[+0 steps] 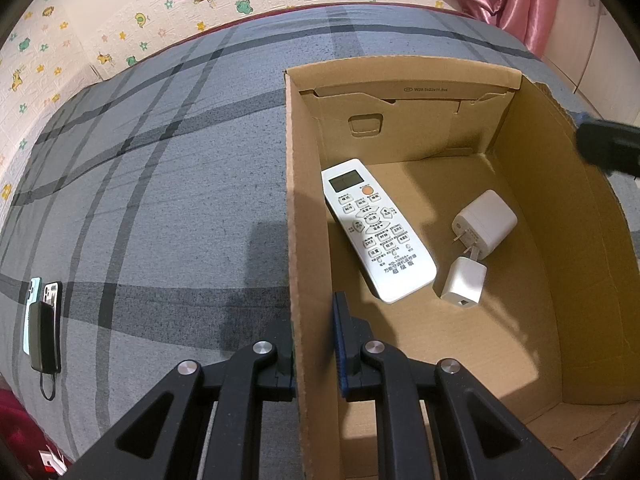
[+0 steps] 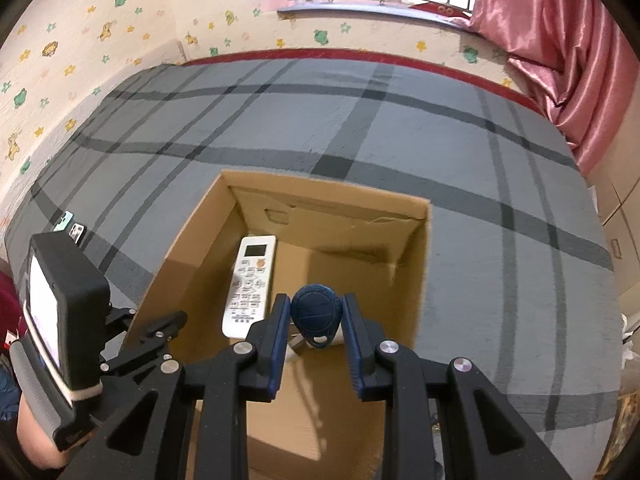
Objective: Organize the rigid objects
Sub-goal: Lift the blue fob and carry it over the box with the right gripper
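An open cardboard box [image 1: 308,208] stands on a grey plaid bedspread. Inside lie a white remote control [image 1: 376,232] and two white plug chargers [image 1: 484,224] [image 1: 462,282]. My left gripper [image 1: 314,328] is shut on the box's left wall, one finger outside and one inside. My right gripper [image 2: 316,312] is shut on a blue oval key fob [image 2: 316,314] and holds it above the box [image 2: 416,264], over the remote [image 2: 250,284]. The right gripper's tip shows dark at the right edge of the left wrist view [image 1: 608,146].
Two phones and a dark power bank with a cable [image 1: 44,324] lie on the bedspread at the far left; the phones also show in the right wrist view [image 2: 72,228]. A stickered wall, a window and a pink curtain [image 2: 560,40] bound the bed.
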`<state>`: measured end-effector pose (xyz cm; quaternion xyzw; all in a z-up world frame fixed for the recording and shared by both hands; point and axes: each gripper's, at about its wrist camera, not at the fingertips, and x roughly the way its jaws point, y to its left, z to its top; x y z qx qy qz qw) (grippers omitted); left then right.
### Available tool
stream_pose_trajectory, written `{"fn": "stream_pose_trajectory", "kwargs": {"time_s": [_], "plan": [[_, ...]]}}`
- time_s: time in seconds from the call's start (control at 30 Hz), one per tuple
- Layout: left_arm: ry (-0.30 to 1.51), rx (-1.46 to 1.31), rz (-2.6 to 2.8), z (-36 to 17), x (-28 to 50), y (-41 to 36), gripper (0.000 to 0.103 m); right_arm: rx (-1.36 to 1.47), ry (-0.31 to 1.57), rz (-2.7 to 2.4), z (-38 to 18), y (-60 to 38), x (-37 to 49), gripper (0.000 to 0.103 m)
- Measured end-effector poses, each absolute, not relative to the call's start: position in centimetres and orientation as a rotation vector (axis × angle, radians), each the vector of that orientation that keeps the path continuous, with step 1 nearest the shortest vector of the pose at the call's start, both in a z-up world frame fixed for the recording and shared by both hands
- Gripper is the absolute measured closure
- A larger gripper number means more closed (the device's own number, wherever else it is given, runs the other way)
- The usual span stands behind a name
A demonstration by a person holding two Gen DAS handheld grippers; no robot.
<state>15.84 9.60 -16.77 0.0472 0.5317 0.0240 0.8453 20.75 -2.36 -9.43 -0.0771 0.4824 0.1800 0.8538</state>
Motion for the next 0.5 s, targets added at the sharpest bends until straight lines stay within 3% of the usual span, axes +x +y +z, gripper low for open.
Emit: {"fn": "stream_pose_trajectory", "kwargs": {"time_s": [0.5], "plan": [[1.121,0.097,0.049,-16.8,15.9,9.7,0.089,-0.176,1.16,0.385,-15.1,0.7,22.8,0.076]]}}
